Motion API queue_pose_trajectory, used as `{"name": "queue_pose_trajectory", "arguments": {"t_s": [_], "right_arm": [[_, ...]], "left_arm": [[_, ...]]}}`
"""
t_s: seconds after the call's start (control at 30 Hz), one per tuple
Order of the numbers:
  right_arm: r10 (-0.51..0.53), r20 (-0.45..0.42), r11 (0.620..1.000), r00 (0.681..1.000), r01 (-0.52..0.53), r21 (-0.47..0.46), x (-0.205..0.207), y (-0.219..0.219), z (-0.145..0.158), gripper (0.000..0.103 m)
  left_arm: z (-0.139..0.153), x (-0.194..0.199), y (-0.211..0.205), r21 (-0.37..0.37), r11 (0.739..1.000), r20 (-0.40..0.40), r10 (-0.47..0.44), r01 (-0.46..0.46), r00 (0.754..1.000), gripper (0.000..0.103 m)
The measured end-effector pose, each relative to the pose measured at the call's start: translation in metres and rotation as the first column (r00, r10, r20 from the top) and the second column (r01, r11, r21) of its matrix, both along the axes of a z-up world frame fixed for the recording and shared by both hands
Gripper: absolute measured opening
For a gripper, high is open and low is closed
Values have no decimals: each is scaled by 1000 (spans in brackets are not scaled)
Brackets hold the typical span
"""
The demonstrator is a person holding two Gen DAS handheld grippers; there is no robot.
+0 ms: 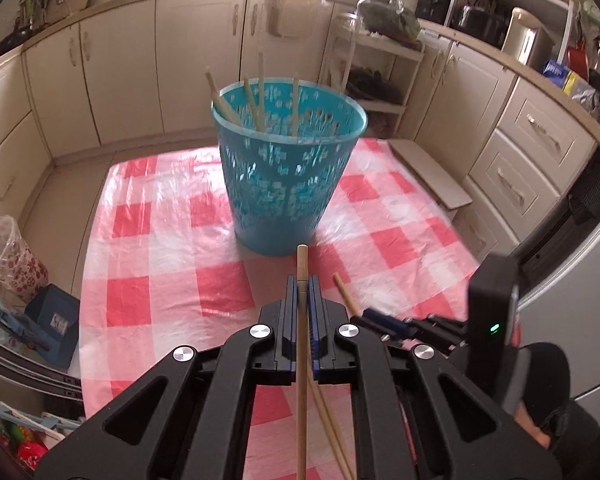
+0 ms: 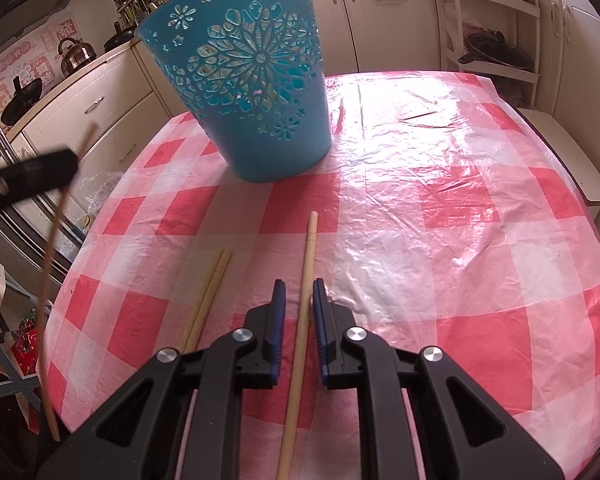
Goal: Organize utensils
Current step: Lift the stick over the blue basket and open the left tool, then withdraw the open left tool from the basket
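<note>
A blue perforated basket (image 1: 288,168) stands on the red-checked table and holds several wooden chopsticks (image 1: 256,96); it also shows in the right wrist view (image 2: 252,76). My left gripper (image 1: 302,280) is shut on one chopstick (image 1: 302,360), held above the table in front of the basket. My right gripper (image 2: 299,286) is low over the table, its jaws a little apart around a chopstick (image 2: 305,312) lying on the cloth. Two more chopsticks (image 2: 210,292) lie to its left. The left gripper (image 2: 28,178) and its chopstick appear blurred at the left edge.
The table (image 2: 440,208) is covered with a shiny plastic cloth. Kitchen cabinets (image 1: 132,80) surround it. A white rack (image 1: 376,76) stands behind, a wooden bench (image 1: 432,172) at the right. A patterned bin (image 1: 8,252) sits at the left.
</note>
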State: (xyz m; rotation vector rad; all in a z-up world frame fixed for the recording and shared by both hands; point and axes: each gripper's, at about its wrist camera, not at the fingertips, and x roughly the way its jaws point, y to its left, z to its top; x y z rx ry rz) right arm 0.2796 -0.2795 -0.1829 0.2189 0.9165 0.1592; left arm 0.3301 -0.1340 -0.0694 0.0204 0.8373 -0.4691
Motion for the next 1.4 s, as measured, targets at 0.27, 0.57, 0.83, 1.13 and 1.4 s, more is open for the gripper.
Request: {"name": "queue_pose_trajectory", "arguments": {"t_s": [0.27, 0.57, 0.83, 1.13, 1.4], "right_arm": [[-1, 1, 1000, 1000, 1, 2, 0, 0, 0, 14], [0, -1, 999, 1000, 0, 36, 1, -8, -2, 14], [0, -3, 998, 1000, 0, 67, 1, -11, -2, 14], [-1, -6, 995, 1000, 2, 95, 2, -16, -3, 14], [-4, -5, 995, 1000, 4, 98, 1, -18, -2, 15]], "left_arm": [[111, 32, -10, -142, 988, 297, 99, -59, 950, 5], [149, 99, -31, -264, 941, 510, 324, -213, 797, 5], [88, 138, -49, -232, 925, 490, 379, -302, 785, 5], [42, 127, -54, -106, 950, 454, 310, -295, 835, 7], [41, 74, -19, -91, 936, 482, 340, -340, 807, 63]]}}
